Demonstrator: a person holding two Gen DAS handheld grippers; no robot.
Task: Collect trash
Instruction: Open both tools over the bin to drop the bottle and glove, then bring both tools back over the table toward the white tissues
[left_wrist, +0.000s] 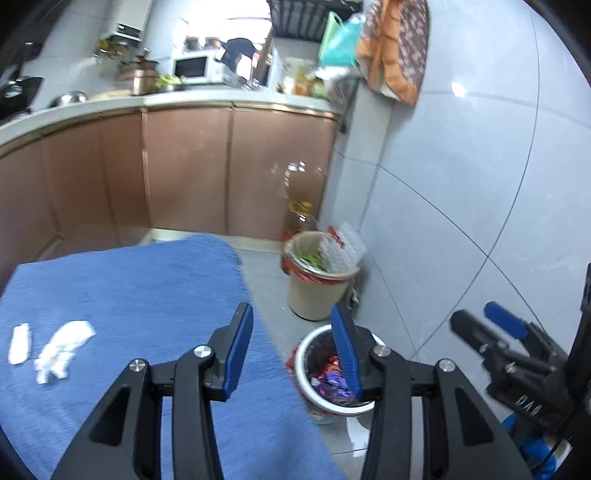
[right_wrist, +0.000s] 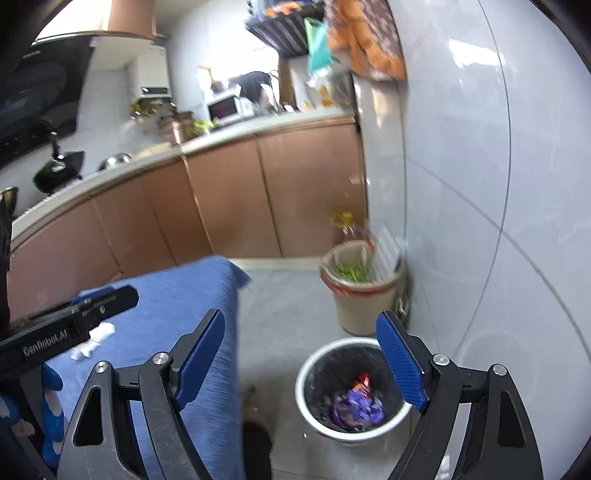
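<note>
The worktop with the blue cloth (left_wrist: 147, 288) is holding a crumpled white tissue (left_wrist: 62, 349). The white-rimmed bin (right_wrist: 306, 369) is waiting below. Both the left gripper (left_wrist: 291, 350) and right gripper (right_wrist: 301, 363) are hanging wide apart and empty; next, go slowly and pinch the tissue's middle.

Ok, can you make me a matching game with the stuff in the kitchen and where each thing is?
Things:
1. crumpled white tissue
2. purple wrapper
3. green scraps
4. microwave

Places:
A. on the counter
B. in the beige bin by the wall
C. on the blue cloth
D. in the white-rimmed bin on the floor

Right pairs: 1-C, 2-D, 3-B, 4-A
</note>
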